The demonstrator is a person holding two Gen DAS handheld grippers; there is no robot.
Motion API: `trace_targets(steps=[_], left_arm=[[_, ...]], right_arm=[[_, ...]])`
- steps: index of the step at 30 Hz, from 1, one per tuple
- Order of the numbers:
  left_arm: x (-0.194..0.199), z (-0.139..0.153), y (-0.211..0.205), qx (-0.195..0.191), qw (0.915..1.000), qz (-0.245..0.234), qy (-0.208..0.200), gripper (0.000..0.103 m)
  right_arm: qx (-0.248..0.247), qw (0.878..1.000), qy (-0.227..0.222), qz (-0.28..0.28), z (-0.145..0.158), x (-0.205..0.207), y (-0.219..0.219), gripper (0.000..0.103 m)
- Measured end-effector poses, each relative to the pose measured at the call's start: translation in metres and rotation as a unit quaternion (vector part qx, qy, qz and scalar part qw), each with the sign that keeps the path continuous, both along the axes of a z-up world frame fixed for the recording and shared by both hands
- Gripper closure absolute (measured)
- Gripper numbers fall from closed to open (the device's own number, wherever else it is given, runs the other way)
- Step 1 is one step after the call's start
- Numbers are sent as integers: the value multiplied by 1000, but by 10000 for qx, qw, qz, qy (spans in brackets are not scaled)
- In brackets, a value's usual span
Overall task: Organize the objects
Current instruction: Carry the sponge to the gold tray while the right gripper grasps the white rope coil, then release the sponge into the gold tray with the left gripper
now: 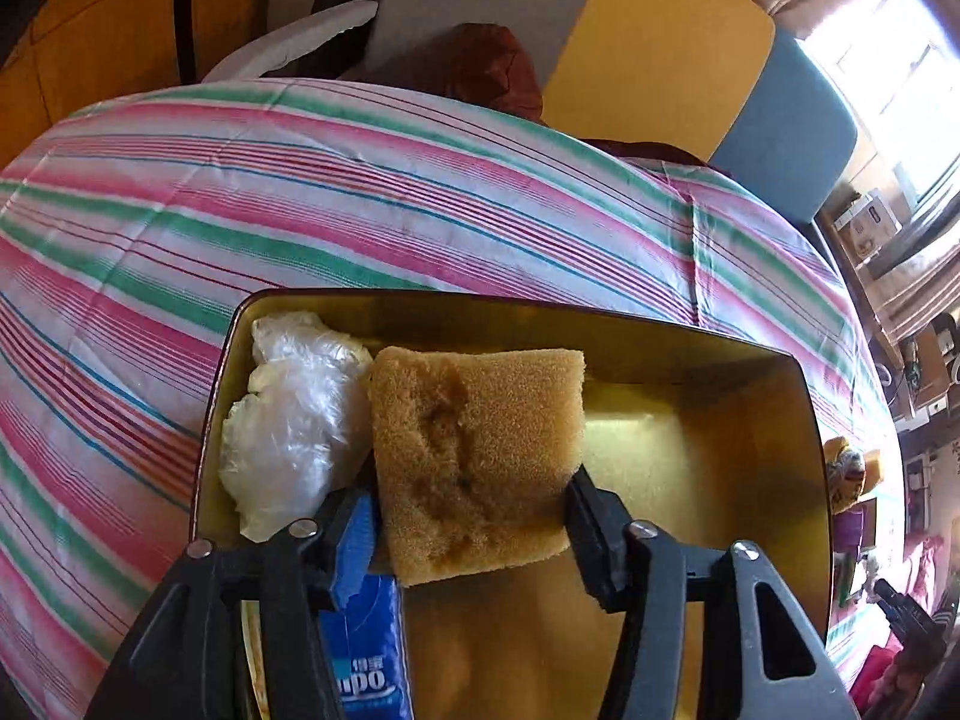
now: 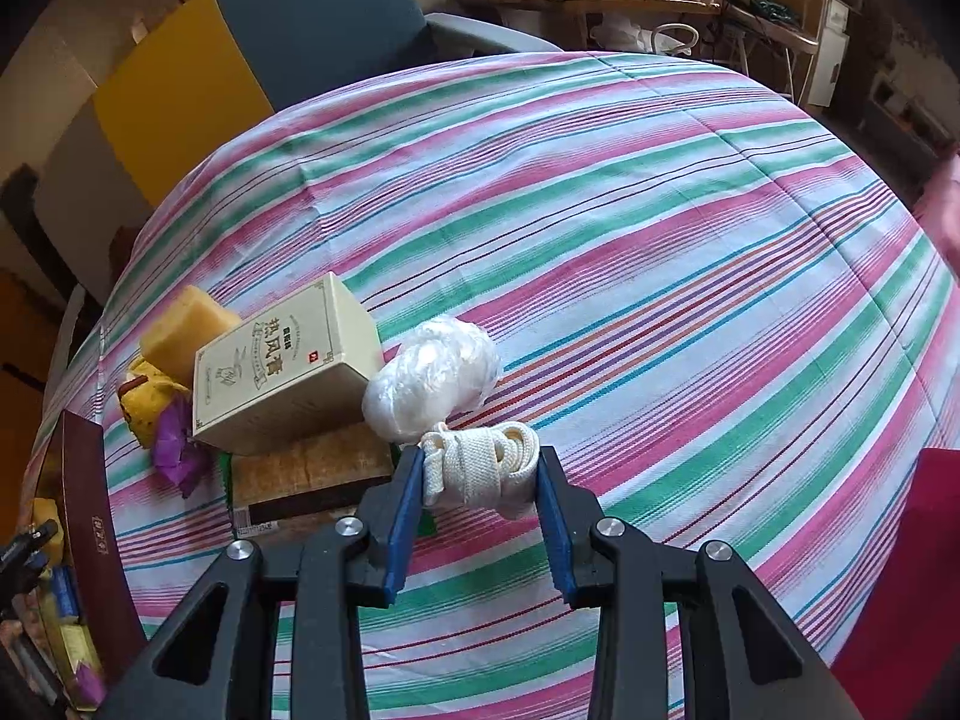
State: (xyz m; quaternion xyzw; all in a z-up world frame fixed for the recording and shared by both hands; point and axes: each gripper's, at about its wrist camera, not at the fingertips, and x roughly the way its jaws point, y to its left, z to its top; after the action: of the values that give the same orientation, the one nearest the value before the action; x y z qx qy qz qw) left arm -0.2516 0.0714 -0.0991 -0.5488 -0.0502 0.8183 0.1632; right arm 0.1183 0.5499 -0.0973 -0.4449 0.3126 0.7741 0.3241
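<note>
In the left wrist view a gold-lined tin [image 1: 690,360] sits on the striped cloth. It holds a crumpled clear plastic bag [image 1: 294,420], a blue tissue pack [image 1: 366,648] and a tan sponge [image 1: 474,450]. My left gripper [image 1: 468,489] is over the tin and open. The sponge lies between its fingers, with a thin gap at the left pad. In the right wrist view my right gripper [image 2: 480,462] is shut on a bundle of white woven strap [image 2: 474,450], just above the cloth. A balled plastic bag [image 2: 432,378] lies just beyond that bundle.
Left of the right gripper are a cream box [image 2: 282,372], a flat brown box [image 2: 312,474], a yellow sponge [image 2: 186,330] and purple and yellow wrappers [image 2: 162,420]. The tin's dark red wall [image 2: 90,510] shows at the far left. Chairs stand past the table's far edge.
</note>
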Motion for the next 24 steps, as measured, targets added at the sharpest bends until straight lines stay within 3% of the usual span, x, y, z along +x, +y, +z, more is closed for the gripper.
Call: trace_targets(steps=[1,3,9,13,20,24], left_arm=[[3,3,0,49,10000,-39,21,38],[10,13,-1,86,9997,-102,183,20],[39,47,-19,-222,9966,-88,793,20],[100,75,-36,-513,9877,-110,1474,21],[186,86,-59,-558,9804,-178,1881,22],[211,85,-63,-570,9792,-135,1943,31]], right_arm=[[-6,10000,-4,-1,0,0,1,66],[-15,10000,-2,-29,-1,2,3,66],[13,9999,35,-97,1,6,6,66],[66,9994,248,-213,8,13,10,66],[377,9980,500,101,24,7,-6,66],[547,9957,626,417,35,0,-22,66]])
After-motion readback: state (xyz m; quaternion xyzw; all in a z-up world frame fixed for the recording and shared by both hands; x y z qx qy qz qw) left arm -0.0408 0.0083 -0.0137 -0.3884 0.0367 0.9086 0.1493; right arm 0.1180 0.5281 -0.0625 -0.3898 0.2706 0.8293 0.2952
